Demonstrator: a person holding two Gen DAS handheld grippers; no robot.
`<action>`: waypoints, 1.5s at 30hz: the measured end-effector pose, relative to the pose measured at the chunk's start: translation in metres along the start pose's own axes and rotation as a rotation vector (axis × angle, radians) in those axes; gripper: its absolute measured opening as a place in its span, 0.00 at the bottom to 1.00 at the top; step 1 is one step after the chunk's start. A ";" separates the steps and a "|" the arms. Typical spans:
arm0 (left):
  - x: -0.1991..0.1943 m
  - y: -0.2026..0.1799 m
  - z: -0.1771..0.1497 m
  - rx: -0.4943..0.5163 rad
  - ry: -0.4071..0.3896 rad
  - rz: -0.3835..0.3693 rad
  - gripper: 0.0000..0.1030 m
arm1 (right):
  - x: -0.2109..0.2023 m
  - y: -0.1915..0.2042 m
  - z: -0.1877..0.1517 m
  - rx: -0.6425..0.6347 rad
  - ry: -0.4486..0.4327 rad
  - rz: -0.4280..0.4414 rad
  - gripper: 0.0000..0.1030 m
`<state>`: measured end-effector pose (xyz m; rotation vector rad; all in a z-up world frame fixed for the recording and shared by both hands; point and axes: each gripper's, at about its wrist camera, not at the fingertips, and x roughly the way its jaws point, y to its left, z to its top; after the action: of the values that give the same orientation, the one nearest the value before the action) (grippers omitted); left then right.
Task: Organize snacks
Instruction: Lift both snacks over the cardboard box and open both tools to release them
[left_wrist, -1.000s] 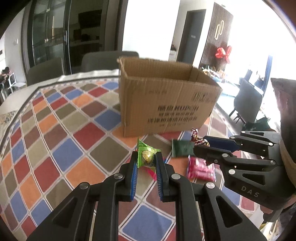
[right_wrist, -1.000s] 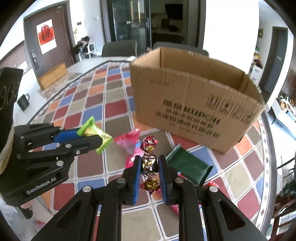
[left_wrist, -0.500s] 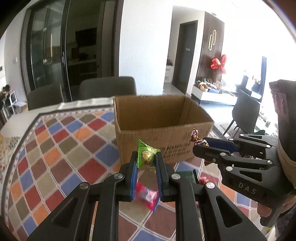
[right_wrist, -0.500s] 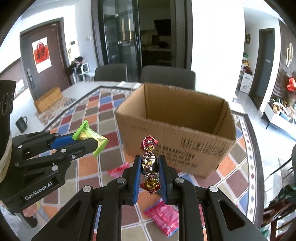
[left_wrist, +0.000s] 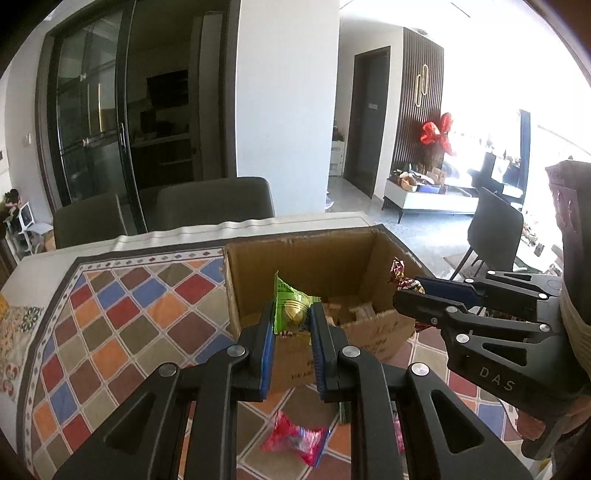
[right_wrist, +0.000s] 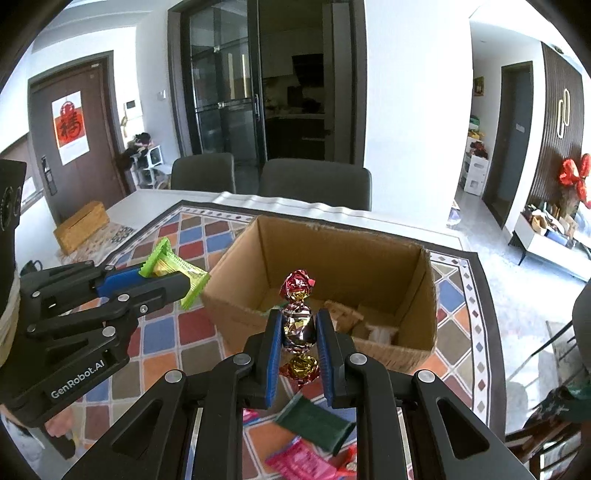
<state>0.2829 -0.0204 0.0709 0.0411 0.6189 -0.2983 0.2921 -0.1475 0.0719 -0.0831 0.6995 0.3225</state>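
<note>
Left hand-held gripper (left_wrist: 291, 321) clamped on green packet (left_wrist: 290, 308); right hand-held gripper (right_wrist: 298, 332) clamped on foil candy (right_wrist: 297, 325); both raised near box (right_wrist: 332, 258) front rim; carry past rim, over opening, then release, one at a time

One cardboard box (right_wrist: 369, 258), two chairs (right_wrist: 314, 184), two grippers (right_wrist: 299, 332).

Partly hidden or cut off: cardboard box (left_wrist: 373, 258) print behind the left gripper (left_wrist: 291, 334); box contents too small to identify; pink snack packet (right_wrist: 299, 463) cropped by the lower edge; dark green packet (right_wrist: 314, 421) partly behind the right gripper (right_wrist: 298, 345).
</note>
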 end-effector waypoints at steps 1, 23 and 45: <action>0.003 0.000 0.002 0.001 0.002 -0.002 0.18 | 0.002 -0.002 0.003 0.006 0.000 -0.004 0.19; 0.063 -0.003 0.037 0.053 0.085 0.037 0.33 | 0.053 -0.030 0.031 0.069 0.069 -0.060 0.20; 0.012 -0.004 0.008 -0.039 0.104 0.112 0.57 | 0.021 -0.035 0.008 0.153 0.110 -0.121 0.43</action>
<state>0.2958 -0.0280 0.0705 0.0538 0.7228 -0.1763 0.3232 -0.1735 0.0638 0.0029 0.8227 0.1487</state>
